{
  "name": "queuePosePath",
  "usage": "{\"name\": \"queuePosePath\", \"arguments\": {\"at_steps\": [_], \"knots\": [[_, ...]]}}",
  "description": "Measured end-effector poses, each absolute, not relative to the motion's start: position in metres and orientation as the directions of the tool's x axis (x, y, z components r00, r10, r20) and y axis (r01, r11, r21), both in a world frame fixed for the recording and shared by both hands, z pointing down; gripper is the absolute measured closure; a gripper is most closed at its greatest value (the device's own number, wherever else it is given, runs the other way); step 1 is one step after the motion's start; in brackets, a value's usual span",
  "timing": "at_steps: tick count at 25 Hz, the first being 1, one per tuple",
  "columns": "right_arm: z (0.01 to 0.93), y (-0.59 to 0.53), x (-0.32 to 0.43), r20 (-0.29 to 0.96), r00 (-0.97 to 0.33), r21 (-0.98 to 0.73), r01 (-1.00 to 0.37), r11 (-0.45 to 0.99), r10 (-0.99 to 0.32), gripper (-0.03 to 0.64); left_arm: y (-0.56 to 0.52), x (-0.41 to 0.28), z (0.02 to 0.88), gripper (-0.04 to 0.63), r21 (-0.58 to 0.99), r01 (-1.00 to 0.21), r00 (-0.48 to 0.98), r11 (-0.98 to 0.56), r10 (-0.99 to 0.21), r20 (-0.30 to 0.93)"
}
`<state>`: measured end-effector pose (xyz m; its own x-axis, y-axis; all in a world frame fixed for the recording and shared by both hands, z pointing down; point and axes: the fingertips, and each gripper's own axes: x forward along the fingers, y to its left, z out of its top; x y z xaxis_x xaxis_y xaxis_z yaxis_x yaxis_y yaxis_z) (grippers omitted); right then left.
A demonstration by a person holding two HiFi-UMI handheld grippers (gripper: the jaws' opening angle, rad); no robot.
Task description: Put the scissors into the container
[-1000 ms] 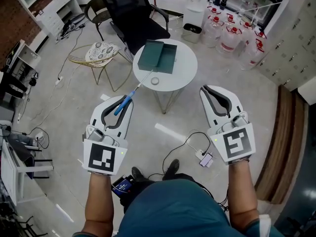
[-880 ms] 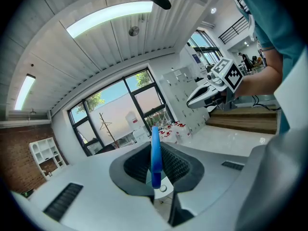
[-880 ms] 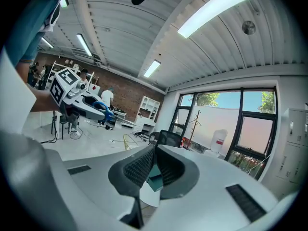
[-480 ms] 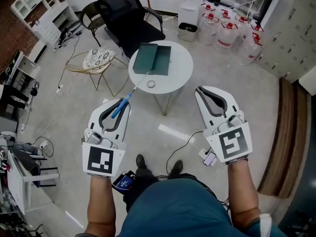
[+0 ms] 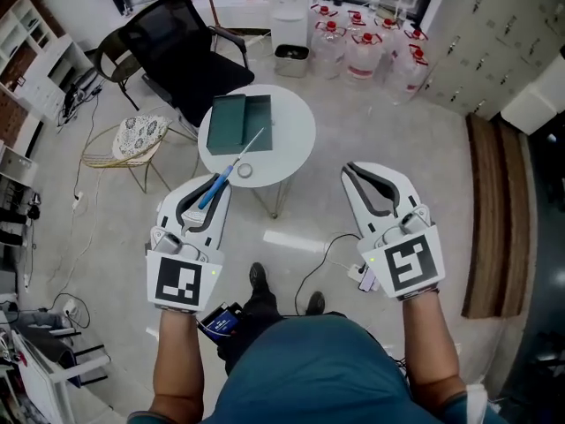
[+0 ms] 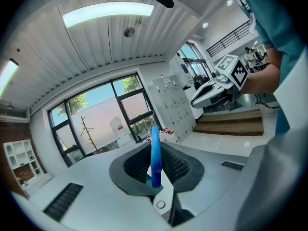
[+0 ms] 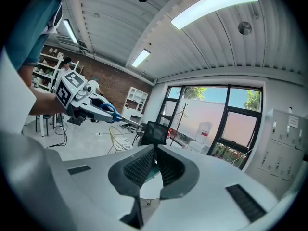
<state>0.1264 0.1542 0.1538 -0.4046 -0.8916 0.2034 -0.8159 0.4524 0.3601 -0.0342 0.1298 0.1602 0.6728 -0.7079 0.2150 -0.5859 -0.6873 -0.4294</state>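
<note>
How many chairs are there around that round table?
2: a black office chair beyond the round table, and a wire-frame chair with a patterned cushion to its left. Others may be hidden.

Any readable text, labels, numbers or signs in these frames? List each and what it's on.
None legible.
Marker cubes: black-and-white patterns, no letters.
Jugs: labels too small.
Lockers: door tags too small.
Dispenser: red label blurred.

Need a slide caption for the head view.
Left claw grips blue-handled scissors, right claw empty, facing round table with green container.
</note>
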Motion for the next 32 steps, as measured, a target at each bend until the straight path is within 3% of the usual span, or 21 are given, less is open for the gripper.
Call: {"name": "queuePosePath", "arguments": {"at_steps": [7,32], "knots": [[0.136,0.109,0.109,0.203,-0.280,0.360,-0.870,0.338,-0.938,0.577,0.064,-0.049,0.147,0.531,-0.423,-0.502,0.762,-0.755,-0.617,0.196],[0.151,0.021,0.051,0.246,-0.096,0.381,-0.905,0.188,-0.964,0.577,-0.058,-0.097,0.172,0.531,-0.378,-0.368,0.866,-0.849,-0.461,0.192]]}}
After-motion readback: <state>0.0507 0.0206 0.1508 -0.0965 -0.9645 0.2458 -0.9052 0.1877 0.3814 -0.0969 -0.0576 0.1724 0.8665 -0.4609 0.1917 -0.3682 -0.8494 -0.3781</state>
